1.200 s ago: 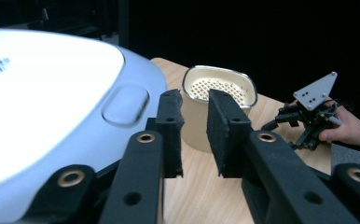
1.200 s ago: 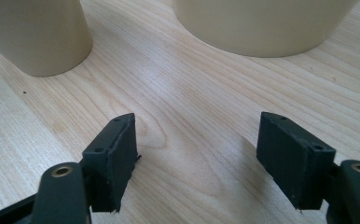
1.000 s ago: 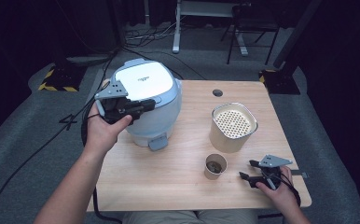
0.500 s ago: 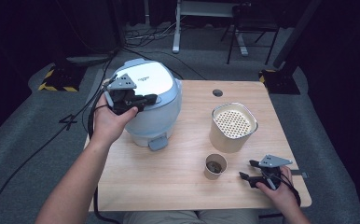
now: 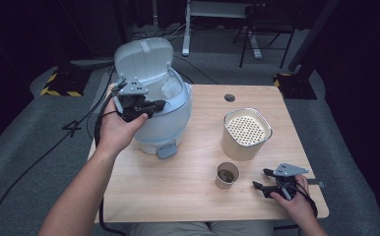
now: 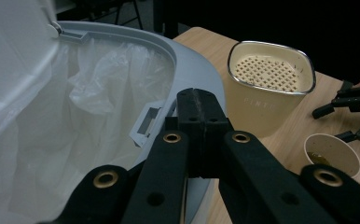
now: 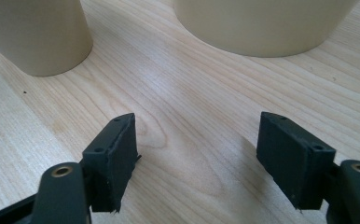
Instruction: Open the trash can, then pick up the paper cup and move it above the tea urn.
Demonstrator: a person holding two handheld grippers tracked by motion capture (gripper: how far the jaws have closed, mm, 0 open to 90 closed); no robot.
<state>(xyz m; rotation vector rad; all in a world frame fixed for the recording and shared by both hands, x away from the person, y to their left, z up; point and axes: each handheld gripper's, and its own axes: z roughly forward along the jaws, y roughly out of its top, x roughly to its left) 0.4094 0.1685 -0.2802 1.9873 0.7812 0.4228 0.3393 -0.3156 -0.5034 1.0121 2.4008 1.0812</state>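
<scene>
High view: the left gripper (image 5: 148,104), jaws pressed together, sits at the rim of the open-lidded bin (image 5: 166,123) at 10 o'clock on the table (image 5: 188,196); left gripper view: its closed tips overlie the bag-lined bin's rim; right gripper view: the right gripper (image 7: 197,156), jaws spread and empty, rests on the table facing a paper cup (image 7: 38,32).

My black jaws flank a pale blue-grey bin (image 5: 161,115) with white liner (image 6: 99,88); cream holed container (image 5: 246,132) on blond wood table (image 5: 178,189).
</scene>
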